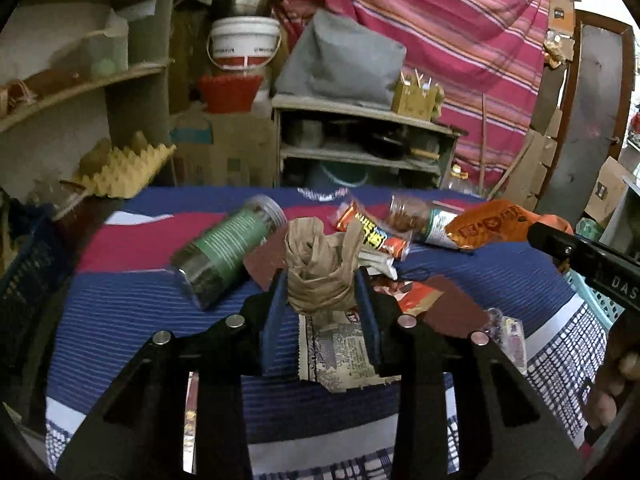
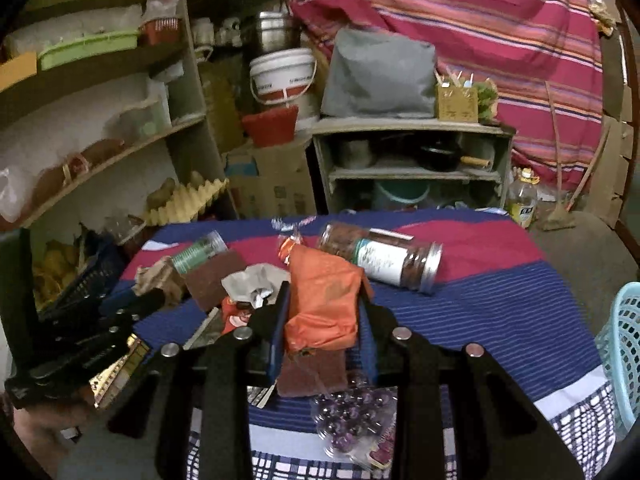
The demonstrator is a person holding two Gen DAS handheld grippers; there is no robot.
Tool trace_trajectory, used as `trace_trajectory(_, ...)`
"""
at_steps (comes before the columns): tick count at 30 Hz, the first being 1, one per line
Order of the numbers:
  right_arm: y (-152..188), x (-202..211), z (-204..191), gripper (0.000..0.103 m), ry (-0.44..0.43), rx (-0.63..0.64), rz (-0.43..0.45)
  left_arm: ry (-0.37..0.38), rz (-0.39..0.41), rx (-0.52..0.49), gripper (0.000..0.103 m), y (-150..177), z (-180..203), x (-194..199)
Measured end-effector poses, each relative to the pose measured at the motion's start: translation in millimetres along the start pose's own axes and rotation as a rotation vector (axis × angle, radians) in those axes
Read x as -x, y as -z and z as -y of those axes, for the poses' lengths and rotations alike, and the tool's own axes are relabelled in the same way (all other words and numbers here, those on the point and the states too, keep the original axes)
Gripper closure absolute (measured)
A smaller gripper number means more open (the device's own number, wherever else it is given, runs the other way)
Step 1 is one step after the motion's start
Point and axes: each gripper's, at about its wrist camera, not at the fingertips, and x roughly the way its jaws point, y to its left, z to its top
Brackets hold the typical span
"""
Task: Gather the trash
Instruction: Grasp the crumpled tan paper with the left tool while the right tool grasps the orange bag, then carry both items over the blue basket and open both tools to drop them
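My left gripper (image 1: 321,280) is shut on a crumpled brown paper wad (image 1: 320,256), held just above the striped tablecloth (image 1: 132,308). My right gripper (image 2: 325,292) is shut on an orange snack packet (image 2: 324,300), also lifted off the cloth. The left wrist view shows that packet (image 1: 492,224) at the right, in front of the right gripper's black arm. The right wrist view shows the brown wad (image 2: 158,278) at the left. Loose on the cloth lie a green-label jar (image 1: 224,248), a jar of brown contents (image 2: 384,258), an orange-and-yellow wrapper (image 1: 372,232) and a newspaper scrap (image 1: 340,352).
A turquoise basket (image 2: 624,352) stands off the table's right edge and a dark blue crate (image 2: 80,280) off its left. Brown card pieces (image 1: 456,308) and a bag of purple marbles (image 2: 348,412) lie near the front. Shelves and a low cabinet (image 2: 412,152) crowd the far side.
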Motion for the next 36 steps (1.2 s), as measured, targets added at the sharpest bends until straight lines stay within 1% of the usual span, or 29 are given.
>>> trace_trajectory(7,2.8,28.4,3.5,0.072,-0.012,-0.014,0.041,0.010,0.025,0.022,0.070,4.4,-2.5,26.2)
trace_trajectory(13,-0.5,38.7,10.0,0.072,0.000,-0.025,0.067,0.024,0.024,0.029,0.070,3.0,-1.5,29.0)
trace_trajectory(17,-3.0,49.3,30.5,0.072,0.042,-0.042,0.088,0.049,0.025,0.037,0.070,-0.5,10.6,29.1)
trace_trajectory(18,-3.9,55.2,41.2,0.072,0.060,-0.051,0.098,0.055,0.021,0.033,0.070,-1.6,17.4,27.2)
trace_trajectory(19,-4.4,58.7,47.1,0.072,0.072,-0.053,0.104,0.069,0.012,0.020,0.070,-2.8,27.9,23.8)
trace_trajectory(21,-5.5,73.6,72.1,0.072,0.127,-0.059,0.127,0.090,0.000,-0.018,0.070,-5.1,52.6,17.5)
trace_trajectory(24,-3.9,102.3,121.4,0.072,0.237,-0.093,0.158,0.140,0.001,-0.045,0.070,-8.6,91.7,13.5)
trace_trajectory(25,-2.0,111.9,137.1,0.072,0.286,-0.110,0.168,0.168,0.001,-0.061,0.070,-11.1,113.3,10.0)
trace_trajectory(26,1.4,126.6,161.4,0.072,0.354,-0.131,0.179,0.194,-0.001,-0.076,0.070,-12.8,134.2,6.1)
trace_trajectory(27,3.6,135.3,177.3,0.072,0.389,-0.139,0.181,0.214,-0.004,-0.088,0.070,-13.5,149.7,3.1)
trace_trajectory(28,5.5,142.3,190.4,0.072,0.419,-0.142,0.182,0.249,-0.012,-0.106,0.070,-13.9,176.1,-3.0)
trace_trajectory(29,9.7,155.1,212.1,0.072,0.482,-0.144,0.182,0.284,-0.022,-0.119,0.070,-14.0,200.1,-8.7)
trace_trajectory(30,12.4,161.8,224.0,0.072,0.509,-0.148,0.181,0.310,-0.029,-0.127,0.070,-14.4,216.6,-12.8)
trace_trajectory(32,20.0,179.9,257.2,0.072,0.579,-0.181,0.179,0.385,-0.044,-0.156,0.070,-12.5,270.4,-23.3)
trace_trajectory(33,23.5,187.3,271.3,0.072,0.606,-0.203,0.178,0.404,-0.047,-0.166,0.070,-11.0,285.5,-26.0)
trace_trajectory(35,29.3,197.3,293.6,0.072,0.634,-0.235,0.170,0.468,-0.060,-0.199,0.070,-6.5,333.1,-35.5)
trace_trajectory(36,32.3,200.8,302.8,0.072,0.642,-0.246,0.167,0.486,-0.065,-0.211,0.070,-3.8,349.0,-38.3)
